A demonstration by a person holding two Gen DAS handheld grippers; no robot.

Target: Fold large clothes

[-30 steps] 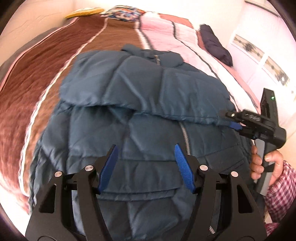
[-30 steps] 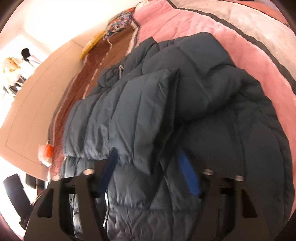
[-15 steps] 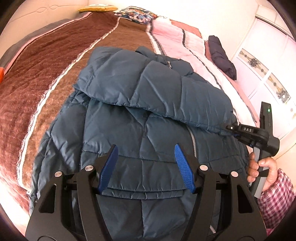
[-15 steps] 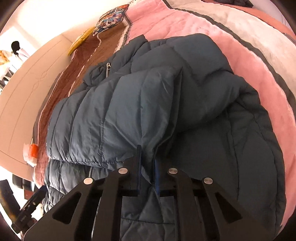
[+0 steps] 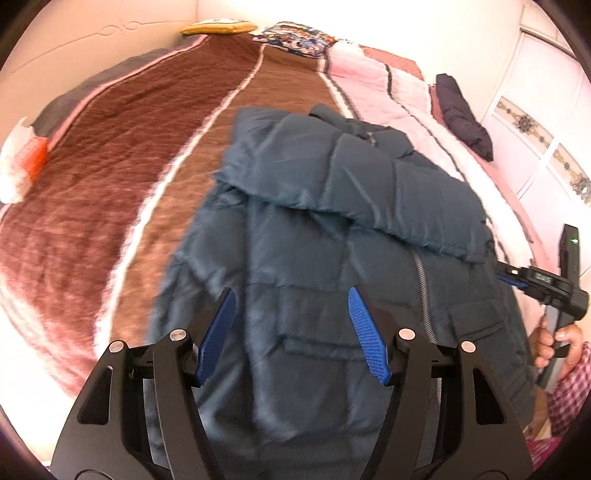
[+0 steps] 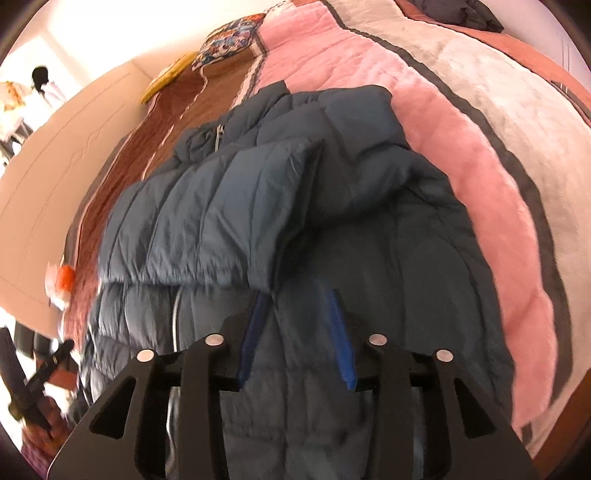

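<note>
A dark teal puffer jacket (image 5: 332,229) lies front up on the bed, zipper (image 5: 421,280) showing, with one sleeve (image 6: 207,218) folded across its chest. My left gripper (image 5: 291,325) is open and empty above the jacket's lower front. My right gripper (image 6: 295,321) is open and empty just below the folded sleeve's cuff edge; it also shows in the left wrist view (image 5: 517,278) at the jacket's right side.
The bed has a brown blanket (image 5: 110,177) on the left and a pink and white one (image 6: 461,122) on the right. A dark folded garment (image 5: 461,114) lies far right. Pillows (image 5: 295,33) sit at the headboard. An orange and white item (image 5: 26,162) lies at the bed's left edge.
My right gripper, shut on the sleeve cuff half a second ago, has opened and let it go. The sleeve now rests across the chest. My left gripper has drawn back slightly.
</note>
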